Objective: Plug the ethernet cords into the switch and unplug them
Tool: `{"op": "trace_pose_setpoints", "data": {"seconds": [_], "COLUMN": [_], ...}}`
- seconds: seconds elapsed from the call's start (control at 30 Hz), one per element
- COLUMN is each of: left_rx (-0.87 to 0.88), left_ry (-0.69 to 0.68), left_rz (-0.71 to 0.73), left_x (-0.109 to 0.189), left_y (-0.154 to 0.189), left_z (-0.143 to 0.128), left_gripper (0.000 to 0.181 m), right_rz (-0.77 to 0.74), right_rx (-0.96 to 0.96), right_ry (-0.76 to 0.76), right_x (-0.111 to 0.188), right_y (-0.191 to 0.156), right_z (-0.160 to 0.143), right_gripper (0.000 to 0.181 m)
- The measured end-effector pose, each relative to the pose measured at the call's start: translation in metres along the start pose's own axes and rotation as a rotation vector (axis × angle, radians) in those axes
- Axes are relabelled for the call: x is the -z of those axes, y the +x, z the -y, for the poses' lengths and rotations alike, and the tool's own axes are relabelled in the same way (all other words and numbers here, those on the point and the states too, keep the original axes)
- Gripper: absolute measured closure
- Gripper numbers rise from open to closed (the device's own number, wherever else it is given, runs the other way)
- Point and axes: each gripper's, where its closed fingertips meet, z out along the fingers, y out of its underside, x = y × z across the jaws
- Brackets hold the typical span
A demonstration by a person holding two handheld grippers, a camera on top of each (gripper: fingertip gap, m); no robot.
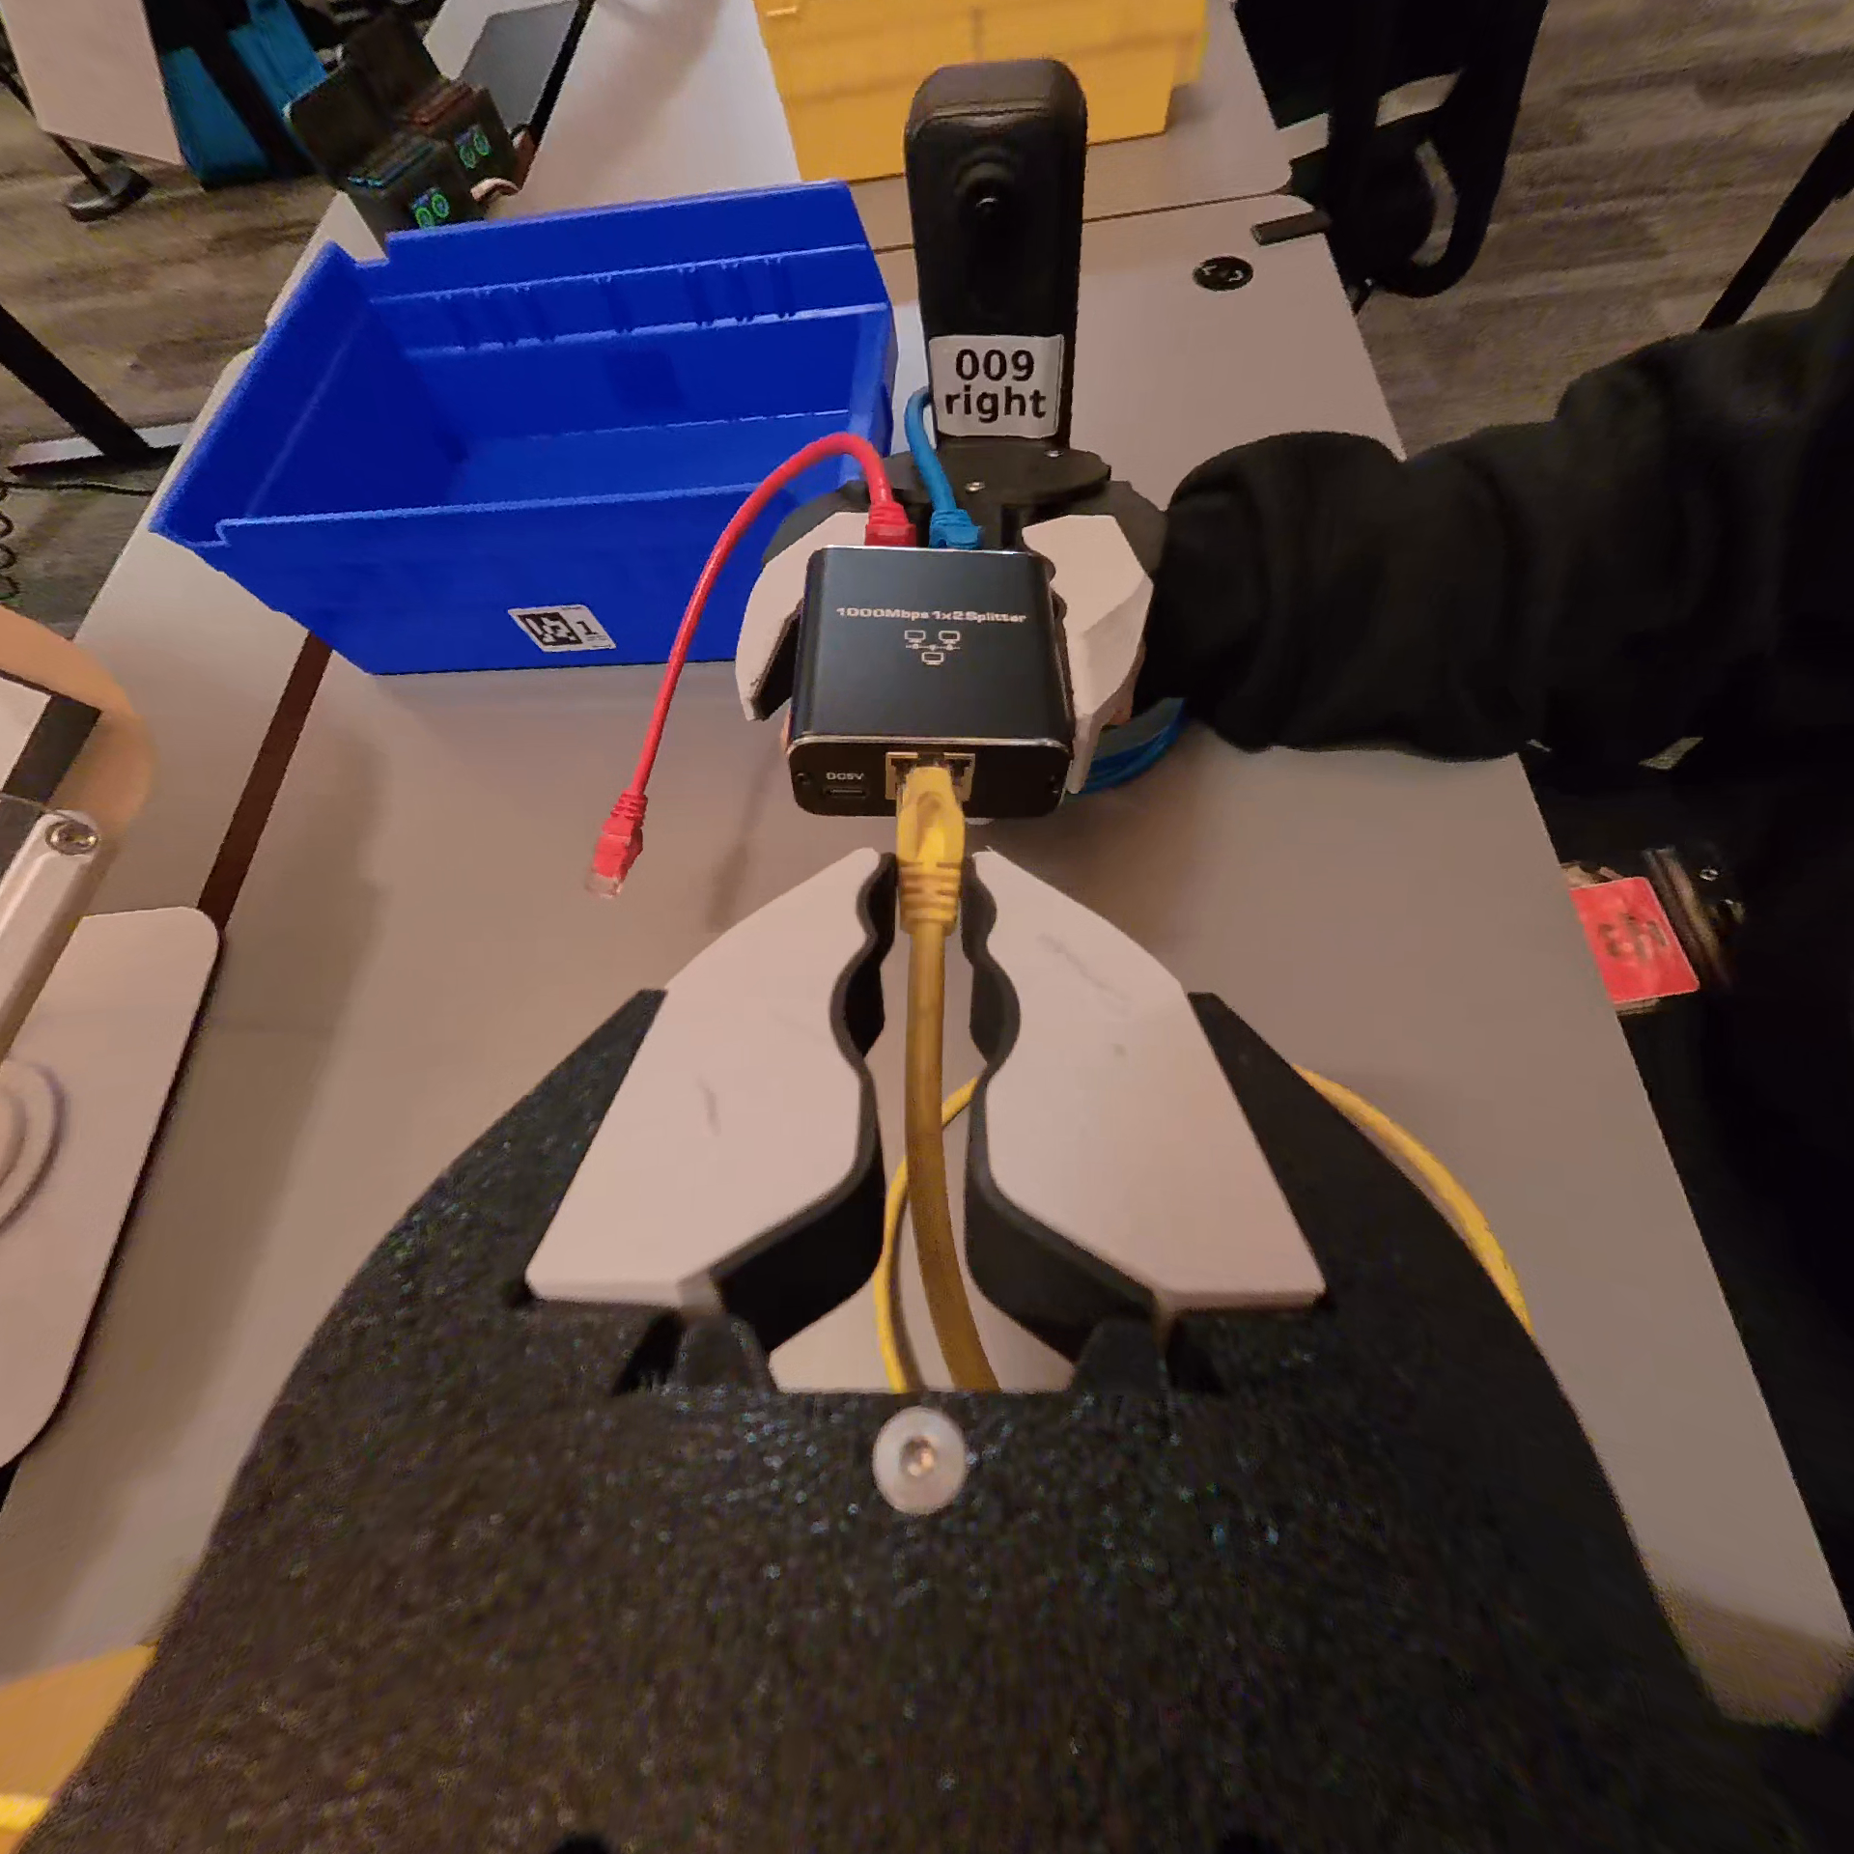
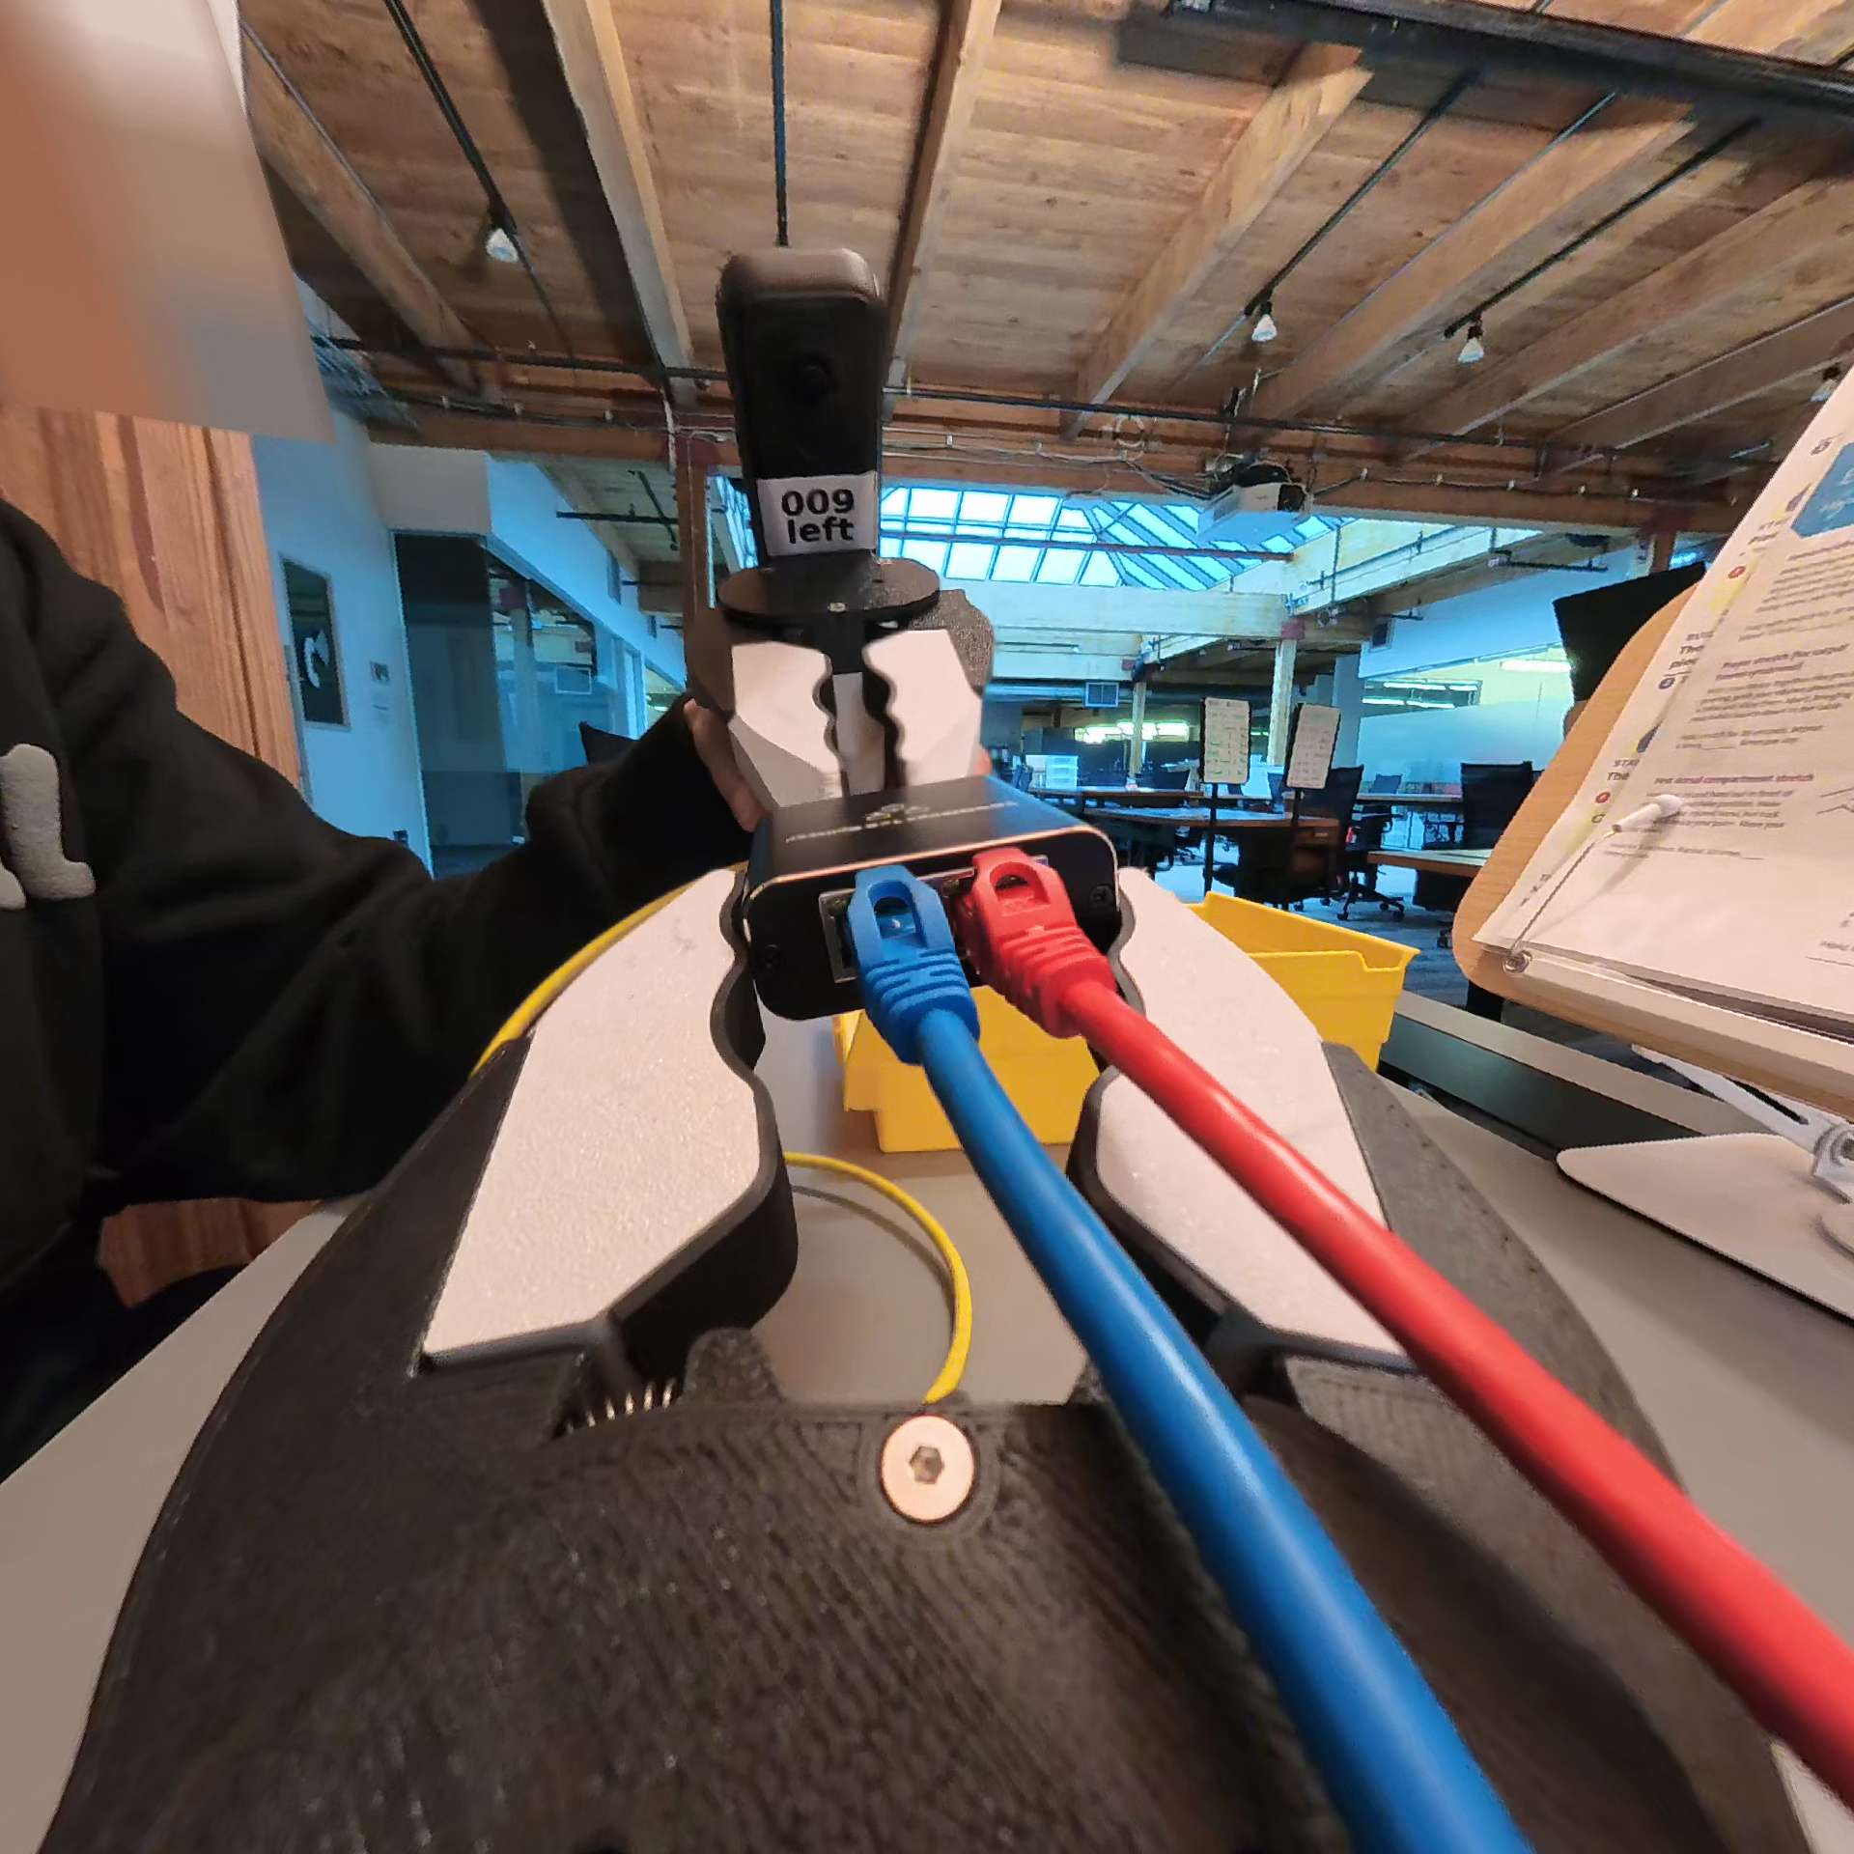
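Right claw (image 1: 928,642): closed on the black switch (image 1: 928,652), one white finger against each side wall, holding the unit above the grey surface (image 1: 451,903). In the right wrist view the same claw (image 2: 928,933) grips the switch (image 2: 933,863) at its side edges.

Left claw (image 1: 928,883): narrowly parted, fingers either side of the yellow cord (image 1: 928,1003) just behind its plug boot. Contact between fingers and cord cannot be confirmed from either view. In the right wrist view the left claw (image 2: 853,722) sits just behind the switch, fingers close together.

Cords: the yellow cord is seated in the single port on the switch face toward the left claw; its slack loops on the surface beneath. The blue cord (image 2: 1003,1084) and red cord (image 2: 1154,1033) are seated side by side in the two ports on the opposite face. The red cord (image 1: 702,622) arcs off the switch, its free plug hanging just above the surface.

Surroundings: a blue bin (image 1: 522,431) stands on the surface beside the right claw; a yellow bin (image 2: 1304,973) stands beyond the switch in the right wrist view
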Motion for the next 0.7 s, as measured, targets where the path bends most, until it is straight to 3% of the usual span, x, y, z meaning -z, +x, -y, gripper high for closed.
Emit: {"op": "trace_pose_setpoints", "data": {"seconds": [0.4,0.57,0.63,0.7], "left_rx": [-0.066,-0.081,-0.112,-0.110], "left_ry": [-0.127,0.019,0.100,0.209], "left_rz": [0.017,0.011,0.128,0.328], "left_x": [-0.002,0.010,0.032,0.073], "left_y": [-0.001,0.004,-0.001,-0.019], "left_z": [-0.016,0.011,0.032,0.048], "left_gripper": [0.170,0.170,0.162,0.154], "right_rz": [-0.002,0.019,0.025,0.010], "right_rx": [-0.011,0.018,0.051,0.063], "right_ry": [-0.113,-0.022,-0.011,-0.024], "right_x": [-0.001,-0.005,-0.010,-0.012], "right_y": [0.000,-0.005,-0.010,-0.010], "right_z": [-0.021,0.000,0.007,0.011], "right_gripper": [0.117,0.117,0.117,0.117]}}
